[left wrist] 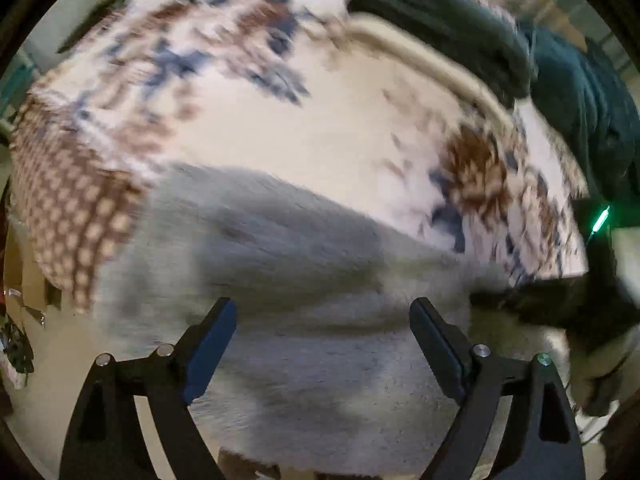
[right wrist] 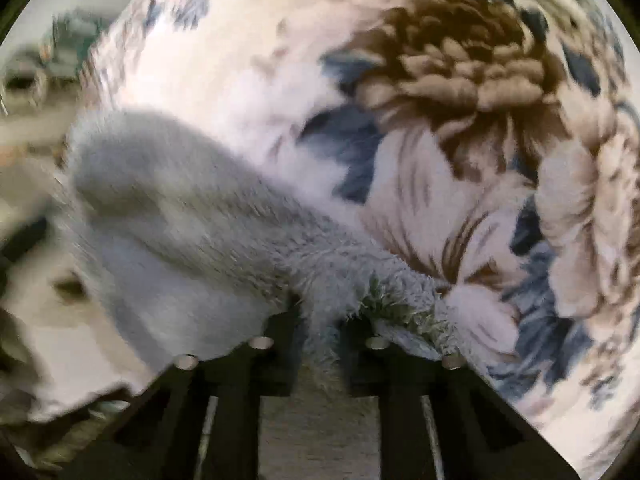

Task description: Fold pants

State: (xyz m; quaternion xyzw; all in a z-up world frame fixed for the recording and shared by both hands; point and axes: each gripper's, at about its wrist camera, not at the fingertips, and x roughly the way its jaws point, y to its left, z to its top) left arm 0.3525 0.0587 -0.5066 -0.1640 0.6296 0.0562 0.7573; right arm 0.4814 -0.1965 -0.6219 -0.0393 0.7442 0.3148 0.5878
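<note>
The pants are pale grey fleece (left wrist: 304,272) and lie on a floral bedspread (left wrist: 320,120). My left gripper (left wrist: 322,312) is open, its two fingers spread wide just above the grey fabric, holding nothing. My right gripper (right wrist: 320,320) is shut on an edge of the pants (right wrist: 224,232), with fleece pinched between the fingers and draping away to the upper left. The right gripper's dark body (left wrist: 560,300) shows at the right of the left wrist view. Both views are motion-blurred.
The bedspread (right wrist: 440,120) is white with brown and blue flowers. Dark green clothing (left wrist: 460,20) and a cream band (left wrist: 432,60) lie at the far right of the bed. Room clutter shows past the bed's left edge (left wrist: 24,312).
</note>
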